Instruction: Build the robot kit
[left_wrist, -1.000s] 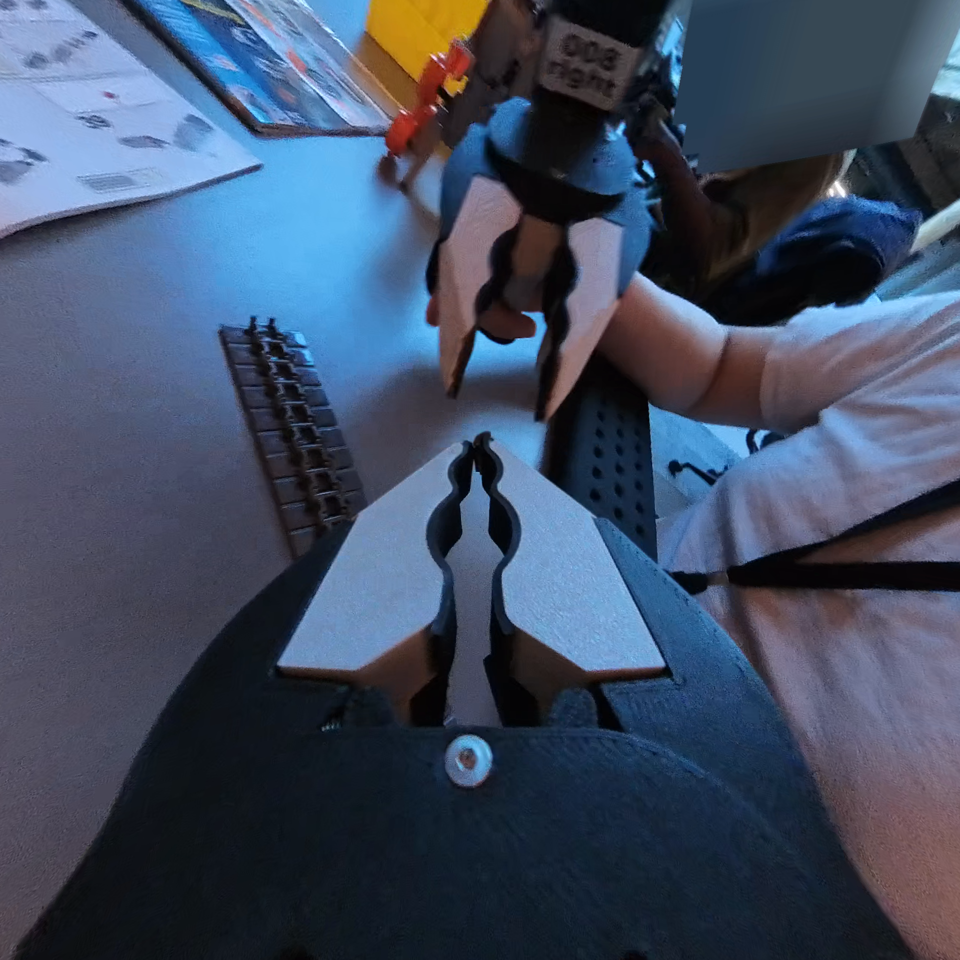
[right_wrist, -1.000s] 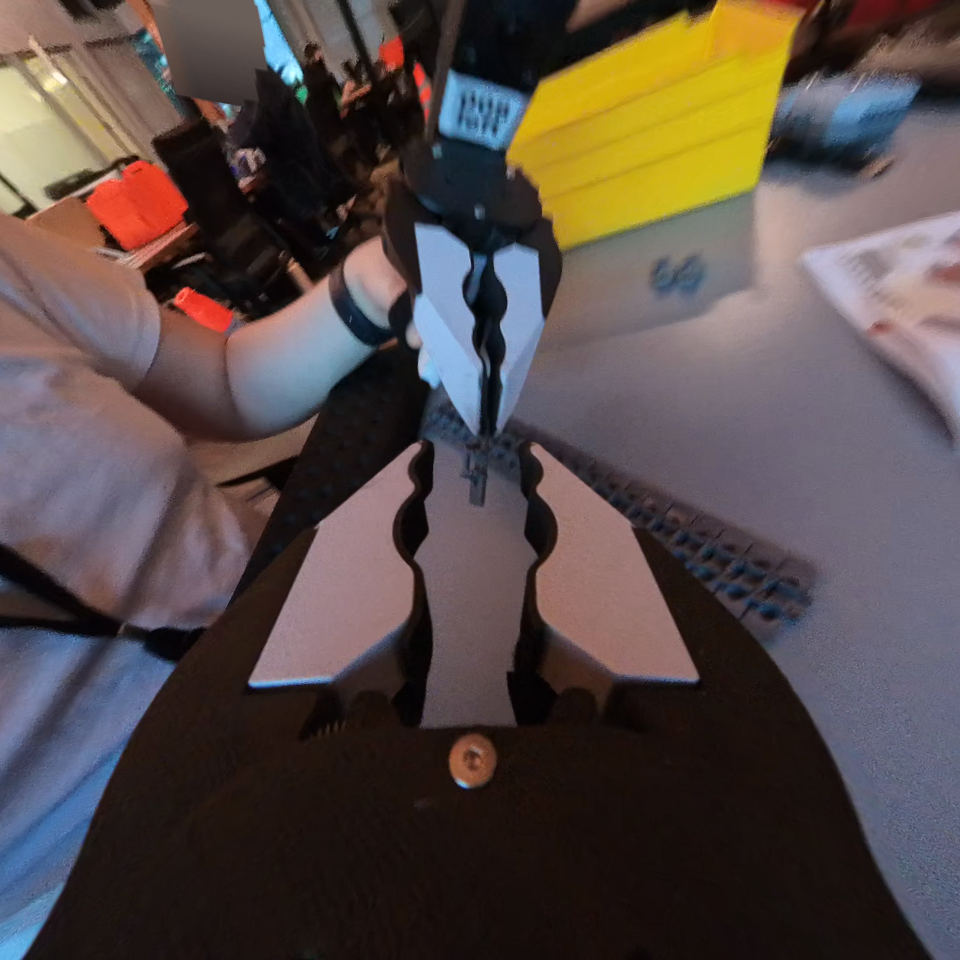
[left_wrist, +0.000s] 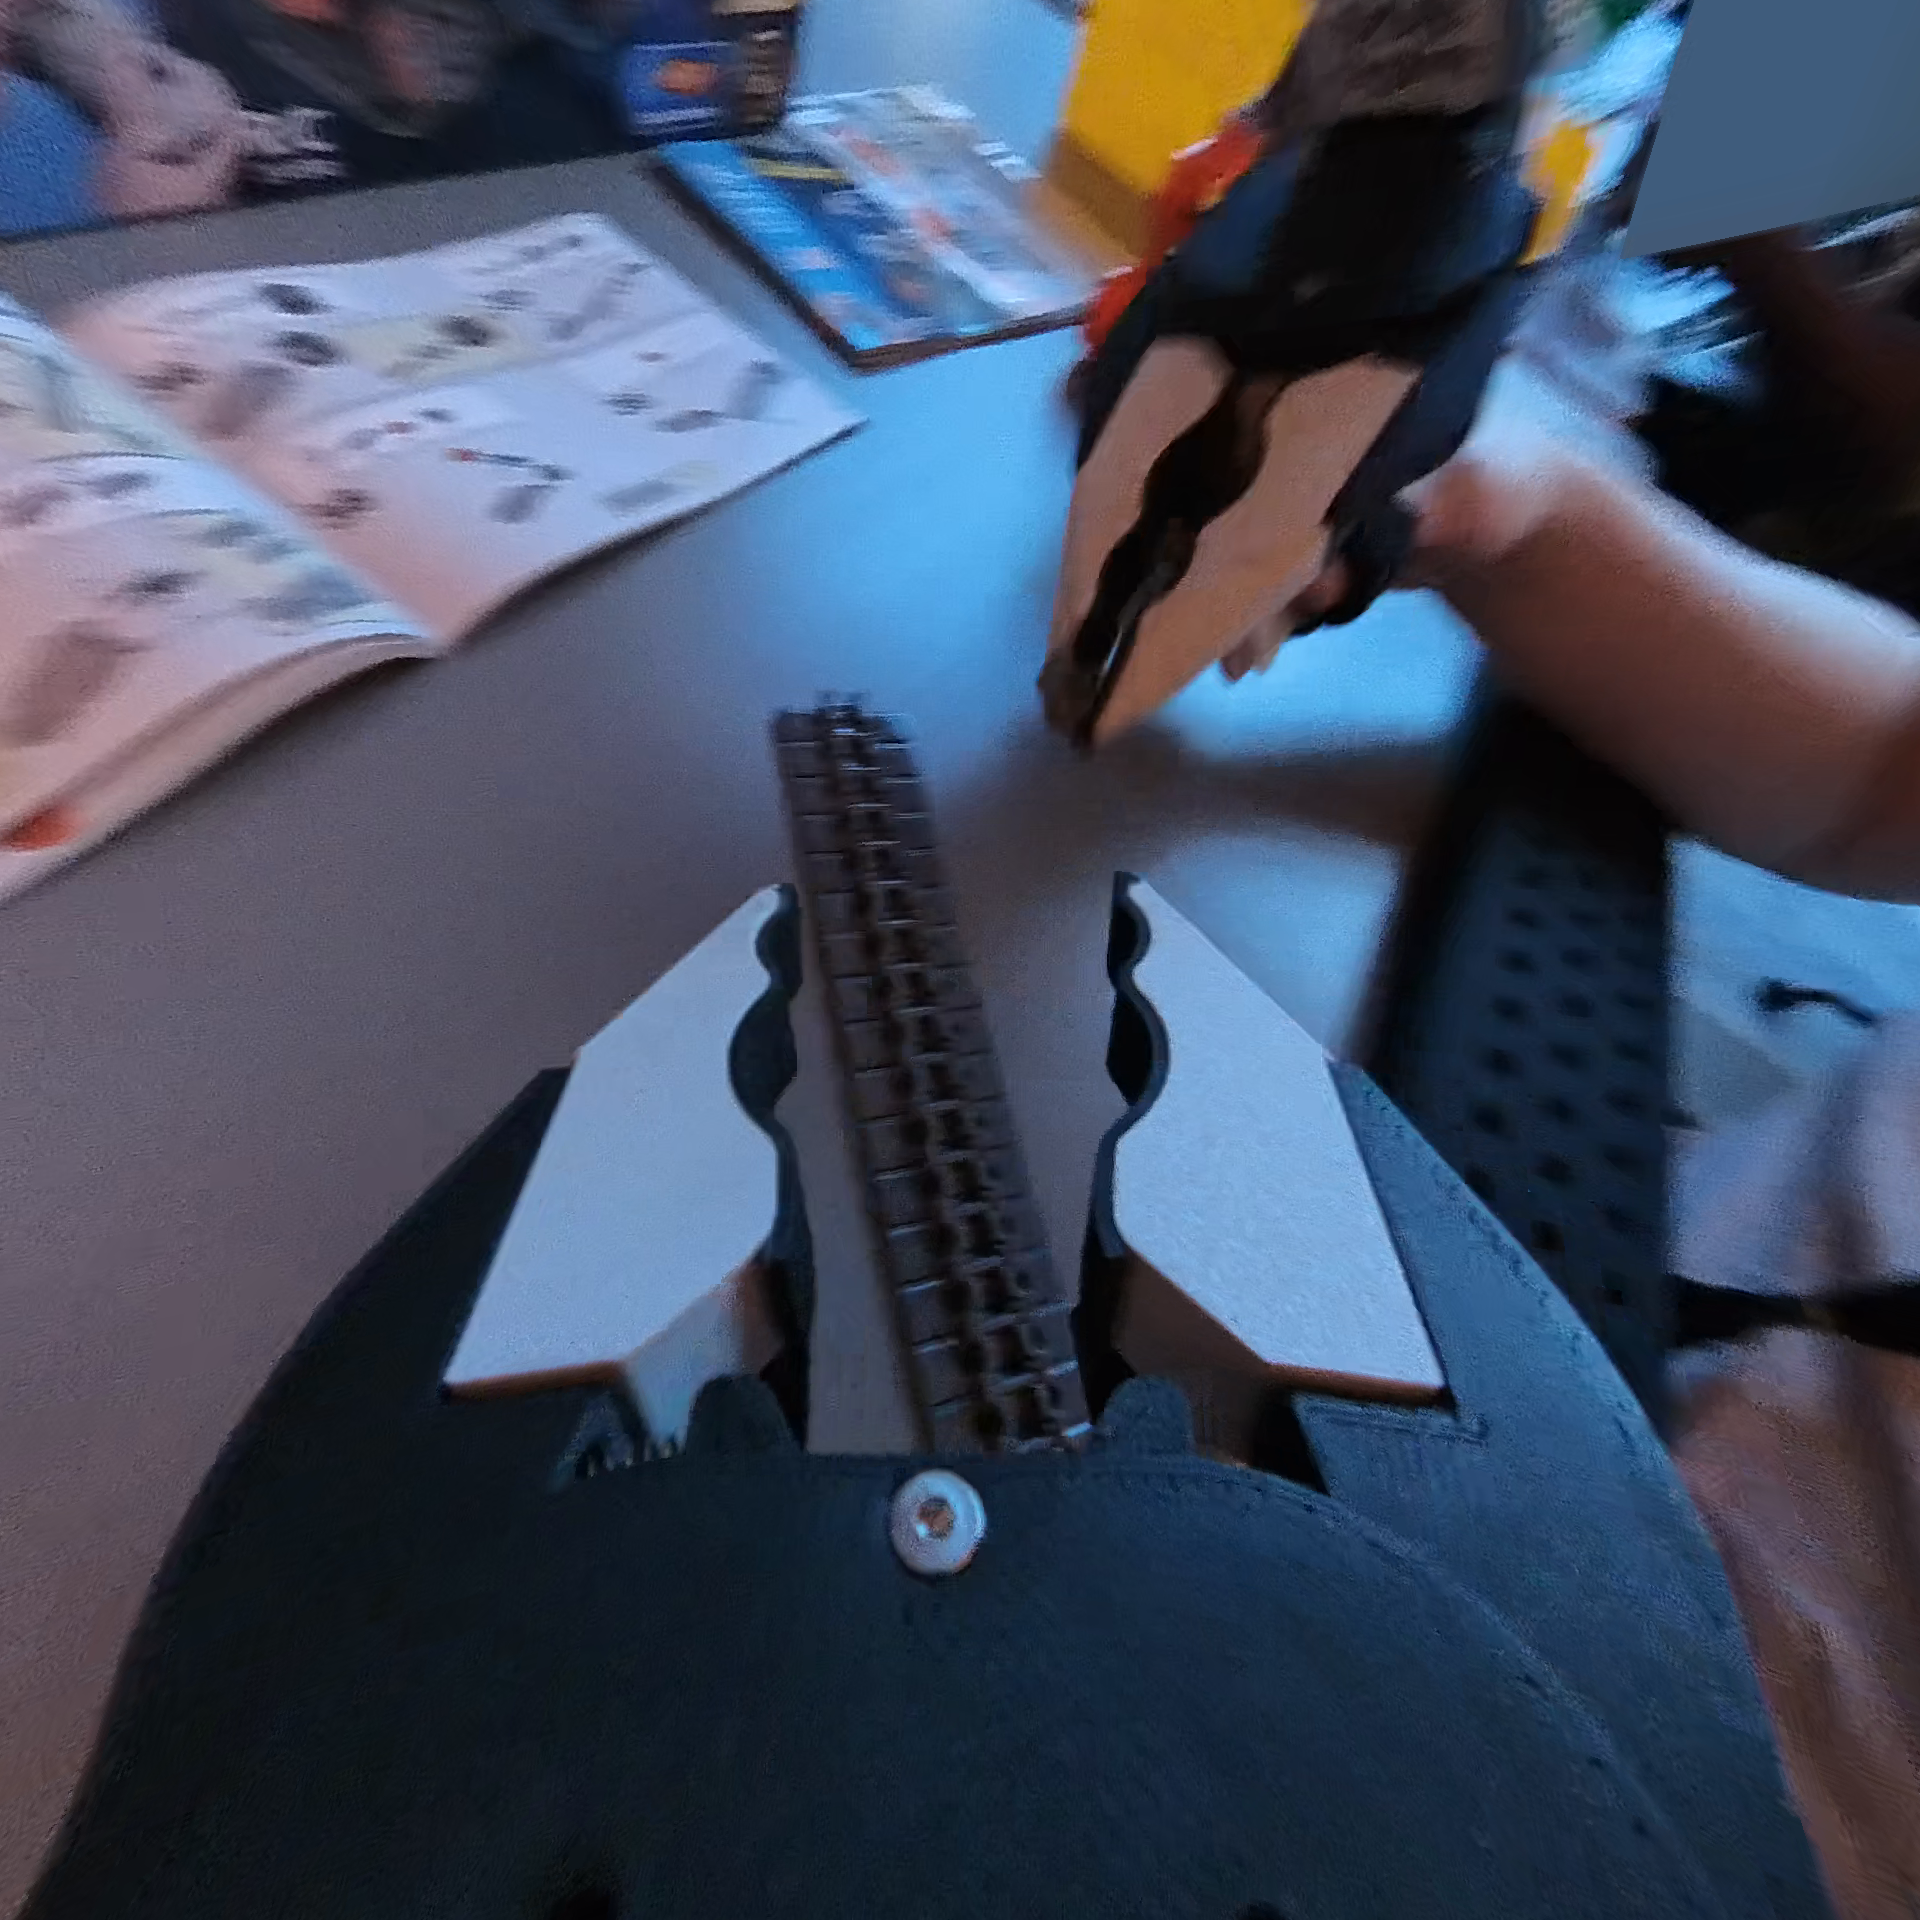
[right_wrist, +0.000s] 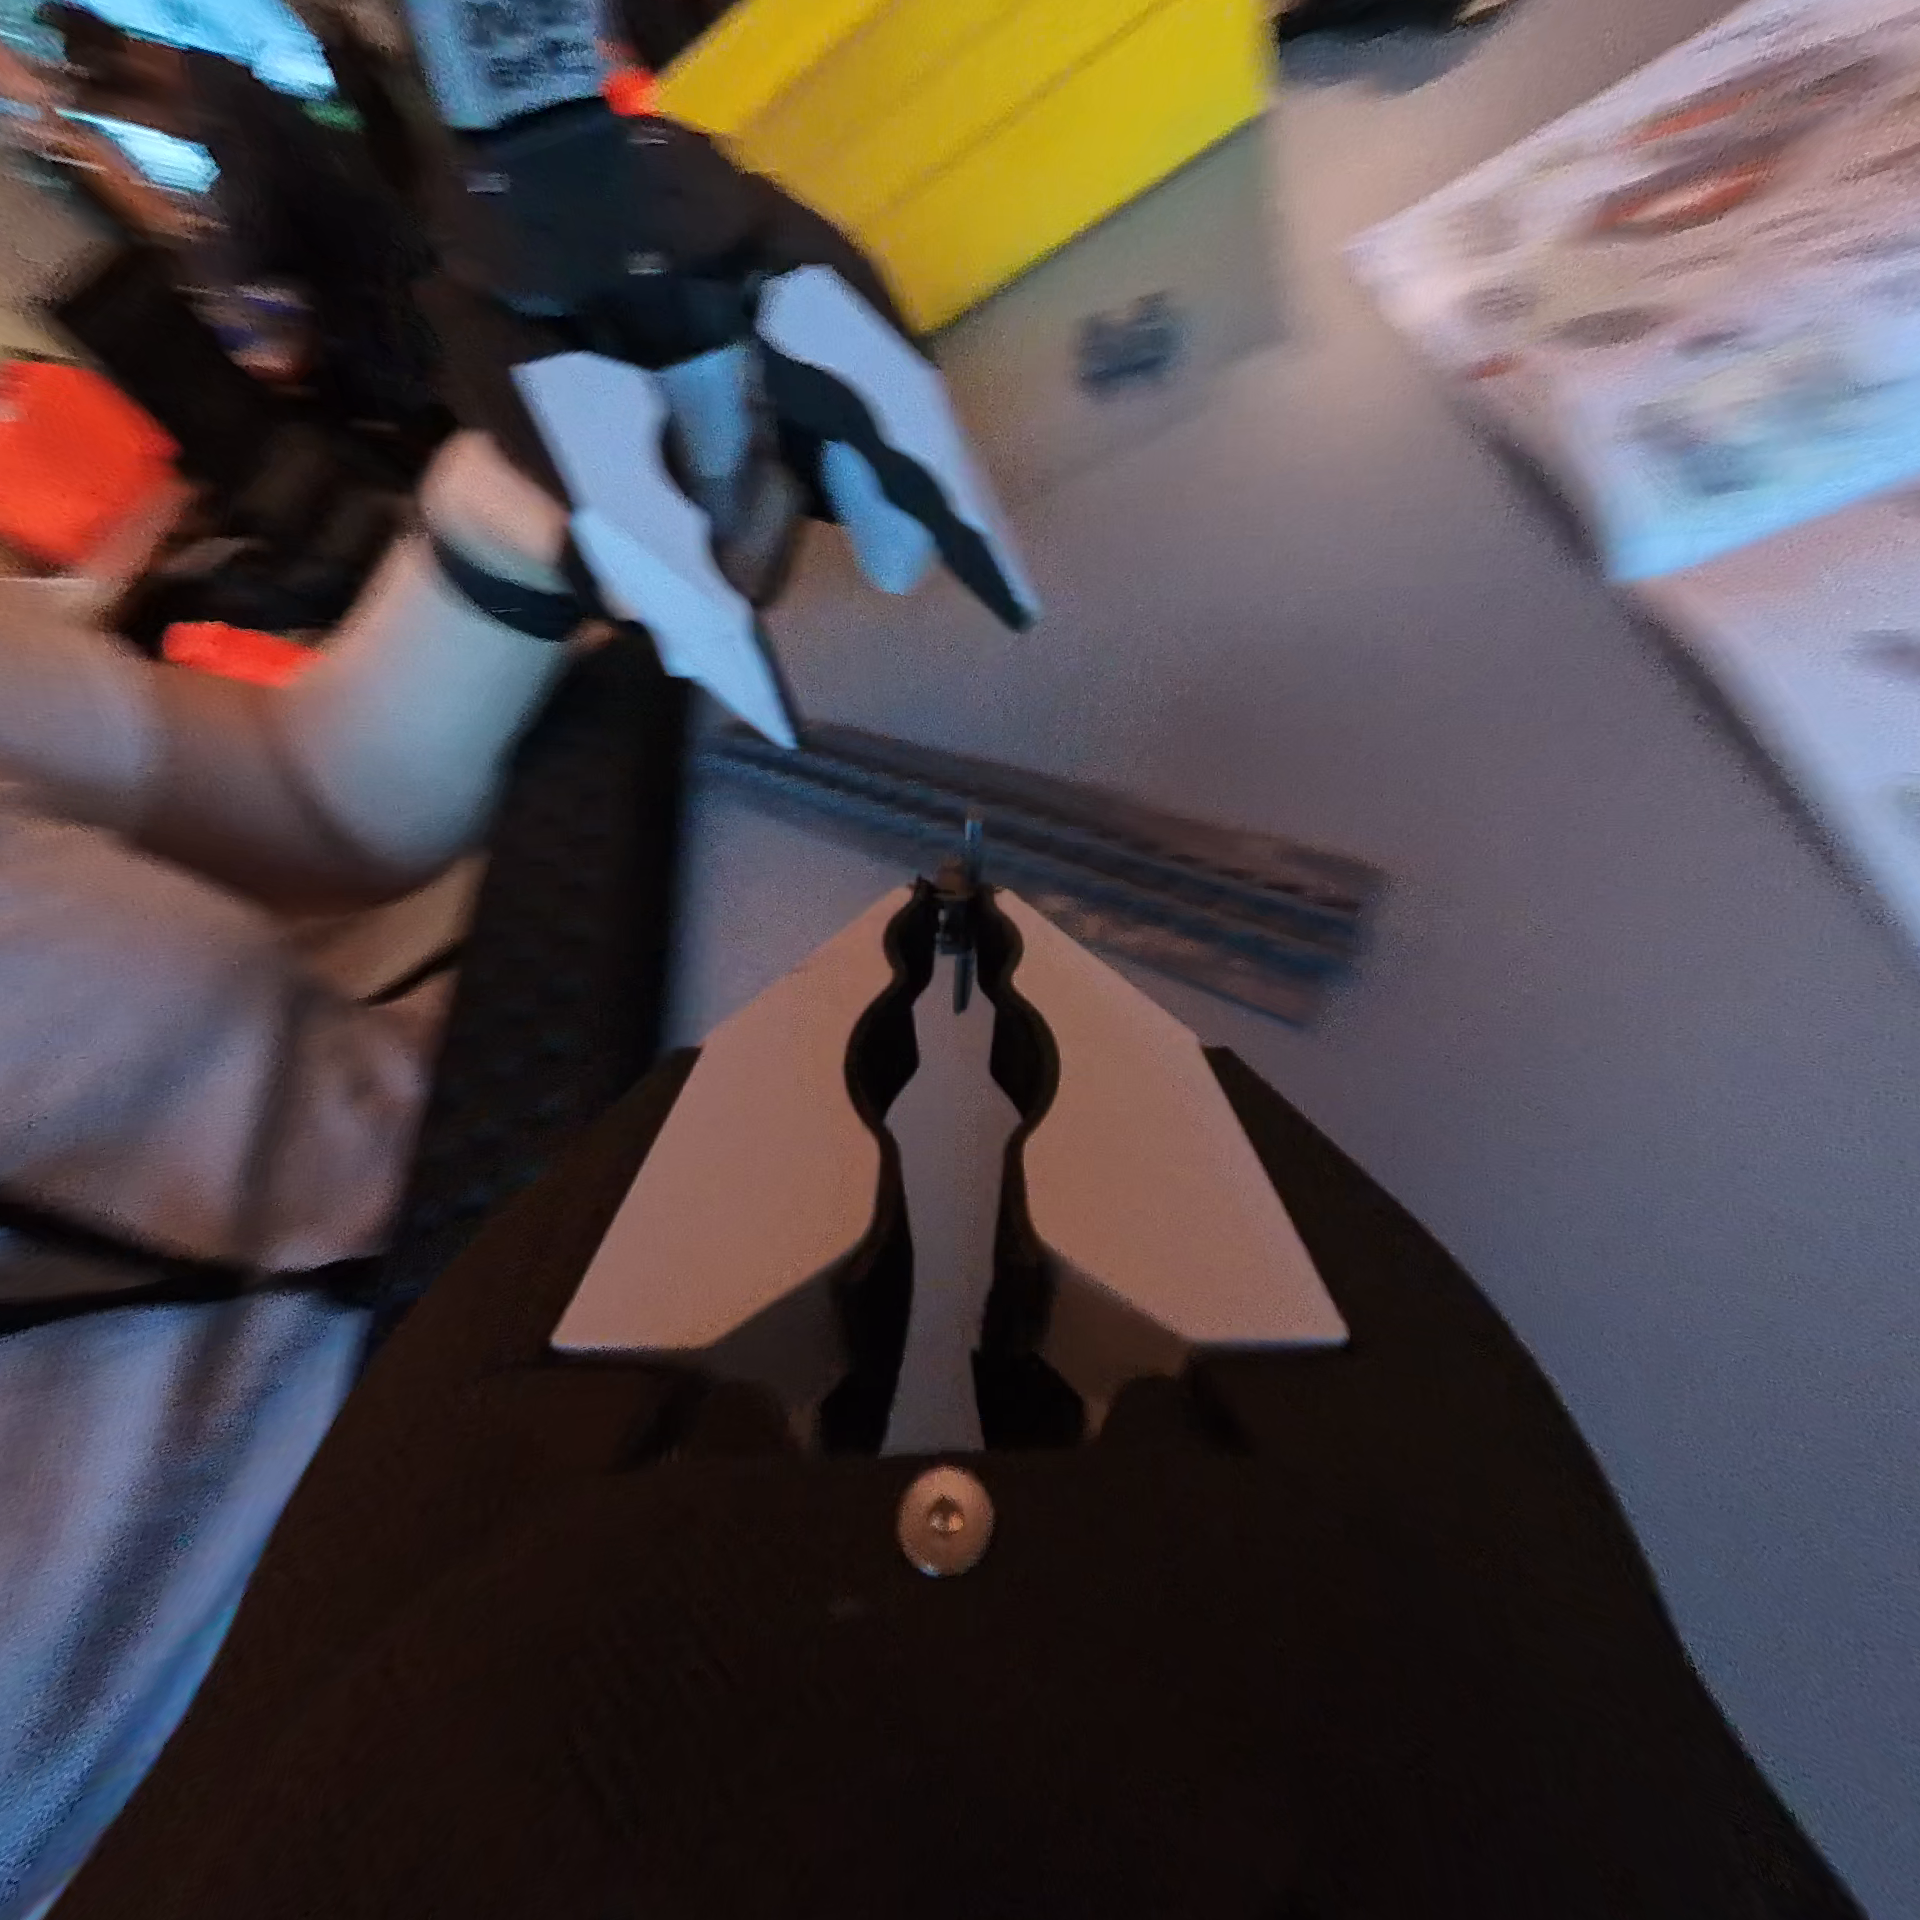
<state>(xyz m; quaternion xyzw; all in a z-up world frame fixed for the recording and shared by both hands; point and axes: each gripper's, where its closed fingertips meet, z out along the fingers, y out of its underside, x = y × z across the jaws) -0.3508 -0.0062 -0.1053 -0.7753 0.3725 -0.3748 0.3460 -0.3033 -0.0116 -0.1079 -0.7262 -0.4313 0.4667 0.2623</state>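
My left gripper (left_wrist: 951, 899) is open and low over the grey table. A long dark strip of linked track pieces (left_wrist: 914, 1039) lies on the table and runs lengthwise between its fingers, apart from both. My right gripper (right_wrist: 956, 904) is shut on a small thin dark piece (right_wrist: 964, 935) that sticks out past its tips, just above the track strip (right_wrist: 1143, 883). The right gripper also shows in the left wrist view (left_wrist: 1081, 696), tilted down near the strip's far end. The left gripper shows open in the right wrist view (right_wrist: 904, 670).
An open instruction booklet (left_wrist: 416, 416) lies at the left, and a box with a blue picture (left_wrist: 883, 239) and a yellow bin (right_wrist: 987, 135) stand behind. A black perforated panel (left_wrist: 1538, 1039) runs along the table edge by the person's arm (left_wrist: 1714, 707). A small dark part (right_wrist: 1127, 338) lies near the bin. Across from one pair of fingers to the other is roughly 6 cm.
The small dark piece passed from my left gripper to my right. The left gripper opened and swung over the track strip; the right gripper shut on the piece.
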